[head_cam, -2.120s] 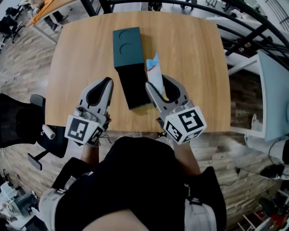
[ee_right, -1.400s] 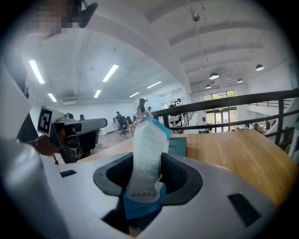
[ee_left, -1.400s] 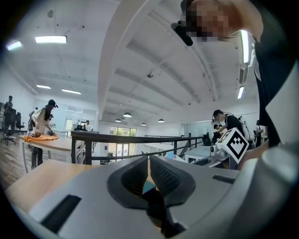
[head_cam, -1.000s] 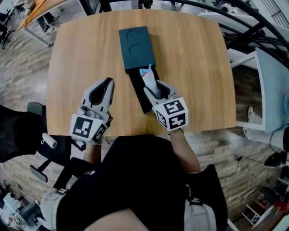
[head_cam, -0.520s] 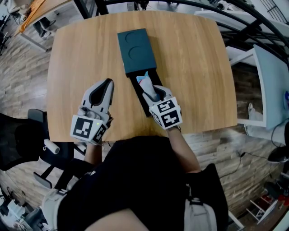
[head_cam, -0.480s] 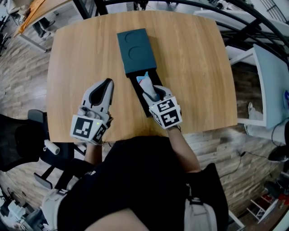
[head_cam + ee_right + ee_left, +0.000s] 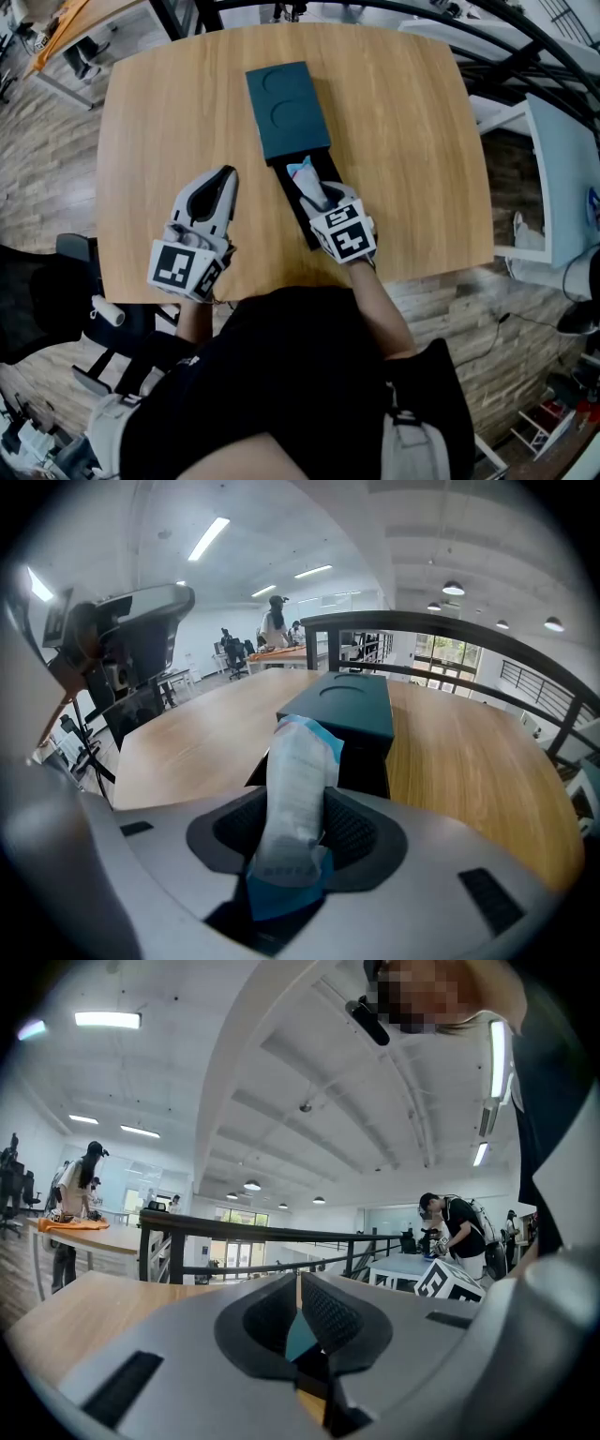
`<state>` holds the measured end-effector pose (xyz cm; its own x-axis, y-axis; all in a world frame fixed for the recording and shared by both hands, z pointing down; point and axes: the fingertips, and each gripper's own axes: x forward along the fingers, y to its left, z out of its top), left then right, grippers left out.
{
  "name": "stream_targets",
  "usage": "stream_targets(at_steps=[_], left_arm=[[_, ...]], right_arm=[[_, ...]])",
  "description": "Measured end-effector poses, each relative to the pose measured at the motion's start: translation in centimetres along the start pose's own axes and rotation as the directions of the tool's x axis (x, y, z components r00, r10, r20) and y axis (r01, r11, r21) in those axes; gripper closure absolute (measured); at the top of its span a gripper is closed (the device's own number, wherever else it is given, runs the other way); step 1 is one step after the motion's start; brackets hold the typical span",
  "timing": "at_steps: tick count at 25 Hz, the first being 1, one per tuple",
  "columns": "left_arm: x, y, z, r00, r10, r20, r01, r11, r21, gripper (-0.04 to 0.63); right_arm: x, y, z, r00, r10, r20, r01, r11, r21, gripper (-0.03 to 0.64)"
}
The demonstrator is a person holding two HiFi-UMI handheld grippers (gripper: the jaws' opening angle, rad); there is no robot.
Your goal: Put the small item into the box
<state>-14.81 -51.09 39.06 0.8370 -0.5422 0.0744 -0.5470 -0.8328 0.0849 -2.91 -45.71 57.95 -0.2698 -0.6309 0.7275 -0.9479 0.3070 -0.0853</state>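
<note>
We are well into the task but not through it. The small item (image 7: 296, 761), a slim sachet, is still gripped and not yet lying in the box (image 7: 286, 105). The box stands ready: its black drawer (image 7: 321, 225) is drawn out of the teal sleeve on the side nearest us, and the open cavity faces up. The right gripper (image 7: 322, 197) hangs over that drawer, tilted down toward it, with the sachet's free end pointing at the sleeve's mouth. Its jaws stand fairly wide, and both ribbed pads press on the sachet's lower half, so the hold looks firm. From the head view we cannot tell whether the sachet's tip already touches the drawer floor or hovers just above it. As we judge it, what is left is to lower the sachet fully into the drawer, let go, and perhaps push the drawer home.

The left gripper (image 7: 223, 178) lies just beside the box, on the drawer's left, apart from it. Its jaws are closed together with nothing between them.

The sachet is white with fine print, and it has a blue band at its top and another at its bottom. It looks soft and slightly puffed, and we expect it to flex rather than stand when released.
</note>
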Motion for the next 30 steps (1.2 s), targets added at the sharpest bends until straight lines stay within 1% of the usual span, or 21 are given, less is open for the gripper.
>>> stream_targets(at_steps=[10, 16, 21, 24, 28, 29, 30], left_arm=[[-0.1, 1.3, -0.2, 1.000, 0.014, 0.000, -0.014, 1.000, -0.011, 0.569], [-0.1, 1.2, -0.2, 1.000, 0.013, -0.001, -0.013, 1.000, -0.025, 0.569], [-0.2, 1.2, -0.2, 1.000, 0.016, -0.002, -0.016, 1.000, -0.018, 0.569], [0.0, 1.0, 0.0, 1.000, 0.017, 0.000, -0.017, 1.000, -0.020, 0.569], [-0.1, 0.8, -0.1, 1.000, 0.014, -0.001, -0.014, 1.000, -0.006, 0.569], [-0.1, 0.7, -0.1, 1.000, 0.011, -0.001, -0.011, 1.000, -0.007, 0.569], [0.0, 0.5, -0.1, 1.000, 0.008, 0.000, -0.008, 1.000, -0.007, 0.569]], right_arm=[[0.8, -0.3, -0.5, 0.998, -0.036, -0.055, 0.034, 0.999, -0.027, 0.429], [1.0, -0.3, -0.8, 0.997, -0.038, -0.071, 0.036, 0.999, -0.031, 0.414], [1.1, -0.2, -0.8, 0.997, -0.031, -0.072, 0.029, 0.999, -0.028, 0.396], [0.8, -0.4, -0.3, 0.999, -0.026, -0.041, 0.025, 1.000, -0.007, 0.396], [-0.3, -0.3, 1.3, 0.999, -0.019, 0.035, 0.018, 1.000, 0.021, 0.396], [-0.7, -0.4, 1.9, 0.998, -0.024, 0.065, 0.022, 0.999, 0.029, 0.401], [-1.2, -0.6, 2.5, 0.994, -0.035, 0.102, 0.032, 0.999, 0.038, 0.431]])
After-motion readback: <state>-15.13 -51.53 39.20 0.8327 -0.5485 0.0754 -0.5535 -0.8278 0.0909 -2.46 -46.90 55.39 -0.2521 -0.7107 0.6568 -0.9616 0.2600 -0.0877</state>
